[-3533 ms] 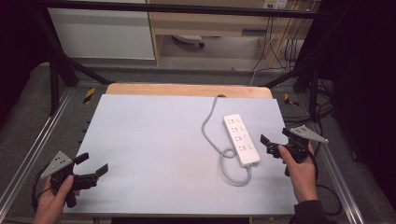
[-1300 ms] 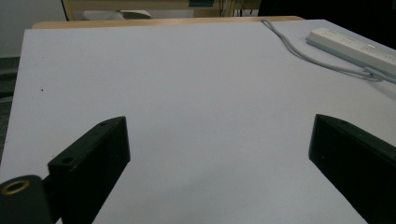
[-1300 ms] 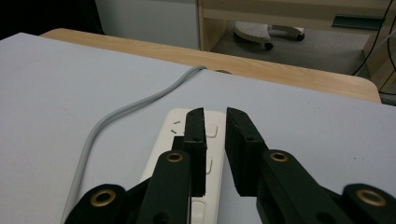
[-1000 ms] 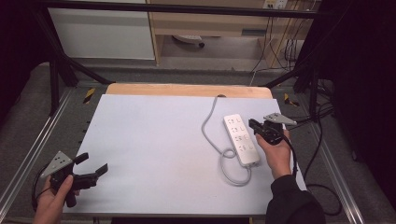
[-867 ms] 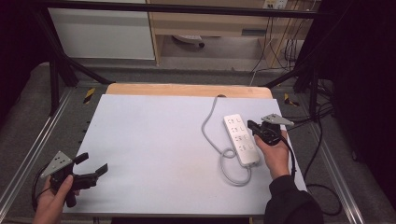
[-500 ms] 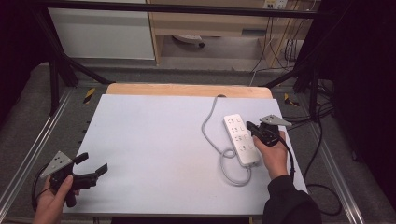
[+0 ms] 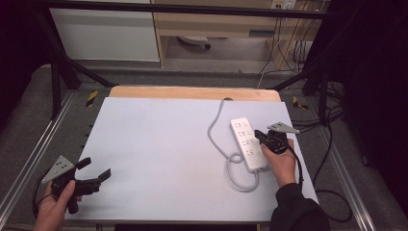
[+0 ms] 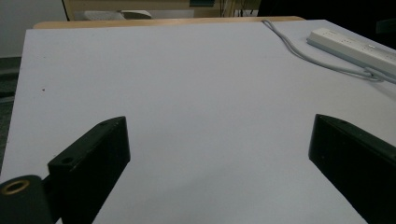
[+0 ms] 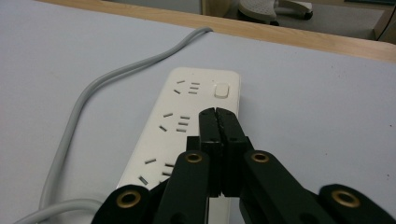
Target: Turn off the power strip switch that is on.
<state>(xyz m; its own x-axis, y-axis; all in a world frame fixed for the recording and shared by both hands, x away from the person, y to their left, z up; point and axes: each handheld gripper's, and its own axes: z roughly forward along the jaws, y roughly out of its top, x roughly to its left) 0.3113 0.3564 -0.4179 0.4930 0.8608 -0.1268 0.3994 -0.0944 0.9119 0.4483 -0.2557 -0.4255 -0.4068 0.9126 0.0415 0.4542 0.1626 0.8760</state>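
Right claw (image 9: pixel 218 116) closed over power strip (image 9: pixel 187 116), contact unclear

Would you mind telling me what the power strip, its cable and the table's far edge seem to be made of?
The power strip looks like smooth white moulded plastic with a slight sheen. Its cable seems sheathed in grey rubber or PVC, since it bends in soft curves. The table's far edge looks like light wood or wood laminate, tan with faint grain; which one cannot be told.

Lighting even, overhead; table (image 7: pixel 159 144) top bright, surroundings beyond its edges near black. Shadows soft and faint. High view grainy, low detail. Gripper views sharper at mid-distance; black jaws at bottom edge slightly soft. No glare.
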